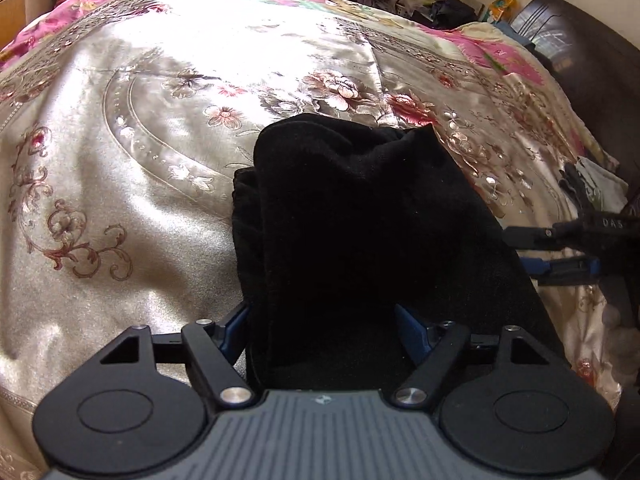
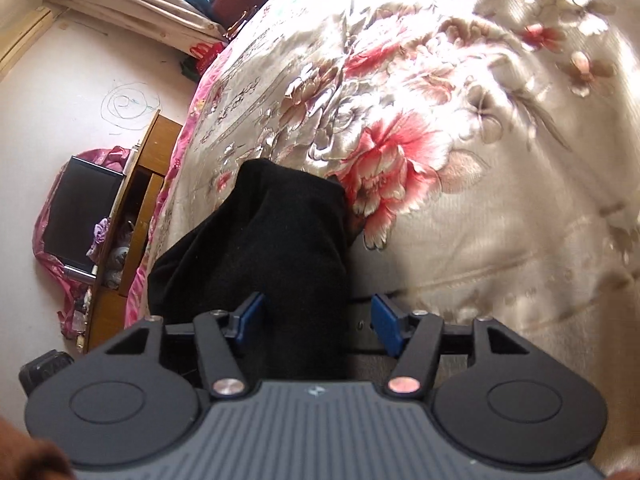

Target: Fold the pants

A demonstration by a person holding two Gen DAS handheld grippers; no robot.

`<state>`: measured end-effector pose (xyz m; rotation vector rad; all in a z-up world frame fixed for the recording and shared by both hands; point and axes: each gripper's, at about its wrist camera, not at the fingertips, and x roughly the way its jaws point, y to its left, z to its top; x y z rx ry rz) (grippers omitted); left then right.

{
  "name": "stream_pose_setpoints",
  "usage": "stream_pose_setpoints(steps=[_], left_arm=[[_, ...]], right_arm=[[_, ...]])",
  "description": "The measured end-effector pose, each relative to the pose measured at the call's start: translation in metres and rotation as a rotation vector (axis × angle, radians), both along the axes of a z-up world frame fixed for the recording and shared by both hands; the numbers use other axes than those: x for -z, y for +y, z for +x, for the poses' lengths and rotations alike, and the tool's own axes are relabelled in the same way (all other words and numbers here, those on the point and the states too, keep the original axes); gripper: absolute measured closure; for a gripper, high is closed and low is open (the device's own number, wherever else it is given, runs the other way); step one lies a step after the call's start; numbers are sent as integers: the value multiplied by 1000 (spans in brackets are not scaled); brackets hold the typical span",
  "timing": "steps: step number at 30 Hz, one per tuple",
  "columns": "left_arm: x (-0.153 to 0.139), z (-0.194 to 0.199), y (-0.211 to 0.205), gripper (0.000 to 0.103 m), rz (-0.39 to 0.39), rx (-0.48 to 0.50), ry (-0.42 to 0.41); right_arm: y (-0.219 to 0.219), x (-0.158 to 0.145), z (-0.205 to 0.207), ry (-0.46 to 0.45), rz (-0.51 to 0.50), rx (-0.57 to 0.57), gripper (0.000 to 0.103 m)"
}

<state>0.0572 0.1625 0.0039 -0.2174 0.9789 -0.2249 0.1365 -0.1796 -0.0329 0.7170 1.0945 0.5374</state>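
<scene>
Pants (image 1: 360, 216): one pair, black, bunched in a folded heap on the bedspread (image 1: 132, 184); seen in both wrist views (image 2: 276, 236).
Bedspread: one, shiny cream satin with red and pink flowers, covers the bed under the pants.
Grippers: two, each with two blue pads.
Left gripper (image 1: 326, 326): jaws wide apart. Black cloth fills the gap between the pads and runs back to the gripper body. Left pad (image 1: 232, 328) sits at the cloth's edge, right pad (image 1: 412, 330) lies against the cloth. Cannot tell whether the pads press on it.
Right gripper (image 2: 316, 322): jaws about half open. Pants lie between them, toward the left pad (image 2: 250, 318), which touches the cloth. Right pad (image 2: 386, 326) stands clear of the cloth, with a gap between. No firm grip shown.
Right gripper from the left view (image 1: 552, 250): at the right edge of the pants, one finger above the other, tips at the cloth's border.
Cabinet (image 2: 140, 200): one, wooden, beside the bed.
Screen (image 2: 82, 216): one, dark, by the cabinet.
</scene>
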Motion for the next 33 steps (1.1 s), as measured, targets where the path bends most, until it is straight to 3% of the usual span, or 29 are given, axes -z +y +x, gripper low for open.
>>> stream_pose_setpoints(steps=[3, 6, 7, 9, 10, 11, 12, 14, 18, 25, 28, 33], left_arm=[[-2, 1, -9, 13, 35, -13, -4], [-1, 3, -13, 10, 59, -26, 4], [3, 5, -14, 1, 64, -40, 12], [12, 12, -10, 0, 40, -91, 54], [15, 12, -9, 0, 5, -109, 69], [14, 9, -11, 2, -9, -118, 67], [10, 4, -19, 3, 29, -104, 42], [0, -5, -39, 12, 90, -51, 16], [-8, -16, -74, 13, 139, 58, -12], [1, -14, -78, 3, 79, 77, -24], [-7, -23, -74, 3, 111, 75, -67], [-10, -33, -87, 3, 191, 74, -145]], right_arm=[[6, 18, -15, 42, 112, -26, 44], [25, 26, -24, 11, 111, -51, 40], [30, 25, -25, 7, 106, -50, 37], [34, 22, -27, -5, 106, -43, 34], [34, 21, -27, -6, 101, -37, 41], [34, 20, -29, -10, 87, -38, 58], [30, 18, -31, -7, 73, -31, 65], [17, 16, -37, 8, 109, -29, 70], [-2, -1, -61, -51, 49, -43, 71], [-40, 21, -69, 75, 105, 58, 65], [-36, 7, -79, 12, 32, 67, 61], [-39, -18, -110, -90, -103, 177, 61]])
